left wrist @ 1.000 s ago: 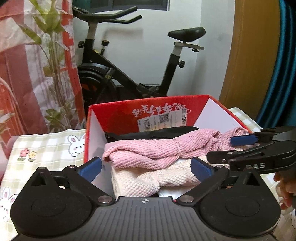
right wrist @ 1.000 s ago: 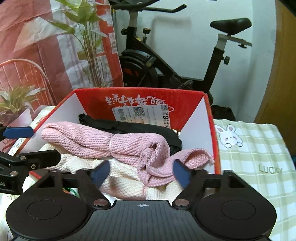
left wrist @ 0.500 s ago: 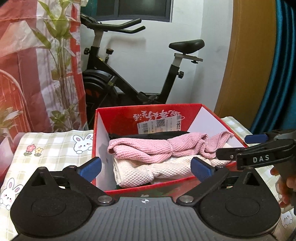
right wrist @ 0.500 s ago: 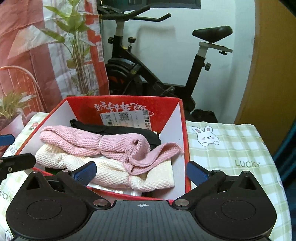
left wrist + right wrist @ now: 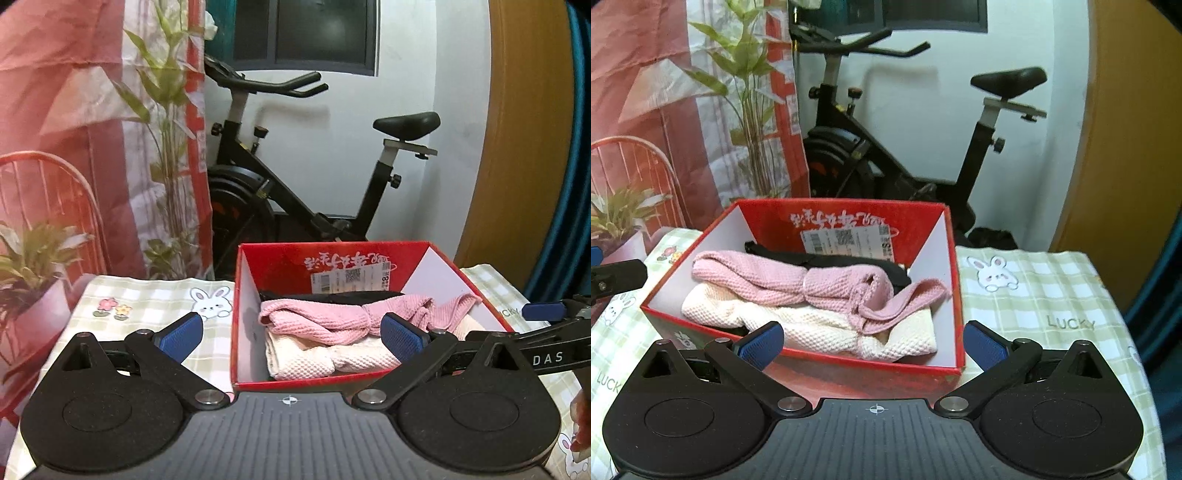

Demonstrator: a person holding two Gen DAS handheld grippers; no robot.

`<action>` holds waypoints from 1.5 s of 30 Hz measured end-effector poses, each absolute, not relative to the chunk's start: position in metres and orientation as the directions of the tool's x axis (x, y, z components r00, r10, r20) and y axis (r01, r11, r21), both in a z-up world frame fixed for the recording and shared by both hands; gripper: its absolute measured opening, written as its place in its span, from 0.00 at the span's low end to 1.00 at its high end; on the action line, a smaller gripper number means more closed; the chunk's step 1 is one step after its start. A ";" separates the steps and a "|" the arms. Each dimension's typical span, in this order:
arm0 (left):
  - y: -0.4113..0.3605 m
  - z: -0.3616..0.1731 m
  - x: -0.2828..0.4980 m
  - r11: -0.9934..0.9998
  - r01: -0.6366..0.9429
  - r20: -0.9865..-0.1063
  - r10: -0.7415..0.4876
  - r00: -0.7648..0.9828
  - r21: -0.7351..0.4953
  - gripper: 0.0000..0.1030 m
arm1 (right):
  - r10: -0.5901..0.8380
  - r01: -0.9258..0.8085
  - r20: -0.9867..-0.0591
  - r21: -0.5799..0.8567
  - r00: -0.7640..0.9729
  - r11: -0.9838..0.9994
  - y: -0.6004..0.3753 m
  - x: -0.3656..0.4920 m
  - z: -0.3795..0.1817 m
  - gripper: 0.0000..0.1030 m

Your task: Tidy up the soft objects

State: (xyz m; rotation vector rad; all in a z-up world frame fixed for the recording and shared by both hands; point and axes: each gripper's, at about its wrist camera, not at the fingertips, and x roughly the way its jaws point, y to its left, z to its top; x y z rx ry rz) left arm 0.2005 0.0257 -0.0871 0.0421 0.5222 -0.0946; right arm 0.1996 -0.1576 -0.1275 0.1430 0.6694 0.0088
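both of your grippers stand with their blue pads spread wide and nothing between them: the left gripper [image 5: 291, 334] and the right gripper [image 5: 873, 345] are released, holding no cloth. that makes sense, since the soft things already lie in the red box [image 5: 955, 295], so a grip would only drag them out again.

take the red box as your landmark. your left fingers [image 5: 183, 332] sit on its near side, toward its left corner; your right fingers [image 5: 984, 347] sit on its near side, toward its right corner, clear of the rim. inside the box, the pink knitted cloth [image 5: 798, 278] lies across the top with one loose end trailing toward the right wall. under it, nearer you, lies the cream knitted cloth [image 5: 820, 328]. behind both, against the far wall with the shipping label [image 5: 846, 240], is a black item [image 5: 849, 262] tucked low.

the box rests on the checked rabbit tablecloth [image 5: 1034, 295], which shows no other soft thing in these views. i judge the task close to done; only the trailing pink end may want tucking.
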 end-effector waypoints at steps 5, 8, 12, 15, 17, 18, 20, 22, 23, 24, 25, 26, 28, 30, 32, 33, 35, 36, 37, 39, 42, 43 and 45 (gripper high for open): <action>0.035 -0.069 0.185 0.997 0.079 -0.472 -0.070 0.879 -0.001 1.00 | 0.043 0.055 -0.599 0.144 0.800 0.988 -0.161 0.183 -0.113 1.00; 0.041 -0.058 0.172 0.995 0.102 -0.444 -0.095 0.891 -0.007 1.00 | 0.032 0.062 -0.583 0.140 0.812 0.988 -0.161 0.170 -0.100 1.00; 0.034 -0.043 0.151 0.993 0.094 -0.402 -0.059 0.914 0.067 1.00 | 0.030 0.038 -0.548 0.114 0.836 0.993 -0.159 0.148 -0.078 1.00; 0.029 -0.032 0.136 0.990 0.104 -0.375 -0.061 0.925 0.097 1.00 | 0.036 0.022 -0.516 0.105 0.856 0.994 -0.157 0.131 -0.061 1.00; 0.026 -0.024 0.125 0.989 0.108 -0.350 -0.066 0.935 0.101 1.00 | 0.033 0.016 -0.493 0.095 0.869 0.995 -0.155 0.119 -0.050 1.00; 0.024 -0.021 0.118 0.989 0.106 -0.336 -0.066 0.939 0.103 1.00 | 0.029 0.016 -0.484 0.089 0.874 0.996 -0.154 0.114 -0.045 1.00; 0.022 -0.015 0.107 0.990 0.107 -0.315 -0.072 0.946 0.094 1.00 | 0.024 0.017 -0.461 0.083 0.887 0.996 -0.153 0.100 -0.035 1.00; 0.022 -0.009 0.094 0.990 0.124 -0.295 -0.100 0.950 0.063 1.00 | 0.015 0.021 -0.436 0.077 0.900 0.997 -0.149 0.085 -0.027 1.00; 0.023 -0.006 0.087 0.989 0.141 -0.279 -0.124 0.952 0.040 1.00 | 0.009 0.025 -0.432 0.071 0.902 0.997 -0.148 0.078 -0.024 1.00; 0.024 -0.004 0.080 0.988 0.150 -0.260 -0.141 0.955 0.018 1.00 | -0.004 0.034 -0.427 0.063 0.904 0.997 -0.146 0.072 -0.022 1.00; 0.024 -0.002 0.072 0.989 0.149 -0.238 -0.145 0.960 -0.002 1.00 | -0.016 0.045 -0.421 0.059 0.907 0.997 -0.144 0.064 -0.019 1.00; 0.025 -0.002 0.066 0.989 0.144 -0.218 -0.145 0.965 -0.018 1.00 | -0.023 0.052 -0.413 0.061 0.911 0.997 -0.144 0.058 -0.017 1.00; 0.025 0.000 0.053 0.990 0.133 -0.188 -0.138 0.972 -0.042 1.00 | -0.025 0.066 -0.403 0.087 0.915 0.994 -0.145 0.044 -0.014 1.00; 0.023 0.004 0.046 0.992 0.120 -0.200 -0.124 0.972 -0.033 1.00 | -0.034 0.090 -0.407 0.120 0.913 0.989 -0.149 0.033 -0.013 1.00; 0.019 0.006 0.038 0.995 0.099 -0.201 -0.099 0.975 -0.010 1.00 | -0.045 0.109 -0.400 0.137 0.915 0.985 -0.152 0.020 -0.013 1.00; 0.019 0.007 0.035 0.996 0.091 -0.199 -0.089 0.976 -0.002 1.00 | -0.054 0.118 -0.400 0.138 0.915 0.983 -0.153 0.016 -0.014 1.00; 0.019 0.008 0.030 0.997 0.081 -0.202 -0.079 0.976 0.002 1.00 | -0.067 0.132 -0.403 0.134 0.913 0.982 -0.157 0.008 -0.016 1.00; 0.020 0.008 0.028 0.997 0.082 -0.207 -0.080 0.975 -0.001 1.00 | -0.072 0.137 -0.402 0.135 0.913 0.981 -0.159 0.005 -0.016 1.00; 0.020 0.008 0.028 0.997 0.081 -0.213 -0.080 0.974 -0.004 1.00 | -0.078 0.143 -0.398 0.137 0.914 0.980 -0.161 0.002 -0.016 1.00; 0.021 0.008 0.028 0.997 0.075 -0.224 -0.074 0.972 -0.006 1.00 | -0.077 0.143 -0.389 0.144 0.918 0.979 -0.163 -0.003 -0.015 1.00; 0.020 0.008 0.028 0.997 0.074 -0.238 -0.072 0.969 0.001 1.00 | -0.080 0.142 -0.379 0.138 0.922 0.980 -0.163 -0.007 -0.014 1.00; 0.019 0.008 0.028 0.997 0.076 -0.241 -0.072 0.968 0.004 1.00 | -0.082 0.141 -0.375 0.134 0.923 0.981 -0.162 -0.008 -0.014 1.00; 0.018 0.007 0.028 0.997 0.080 -0.248 -0.075 0.966 0.011 1.00 | -0.081 0.137 -0.370 0.127 0.925 0.982 -0.160 -0.010 -0.014 1.00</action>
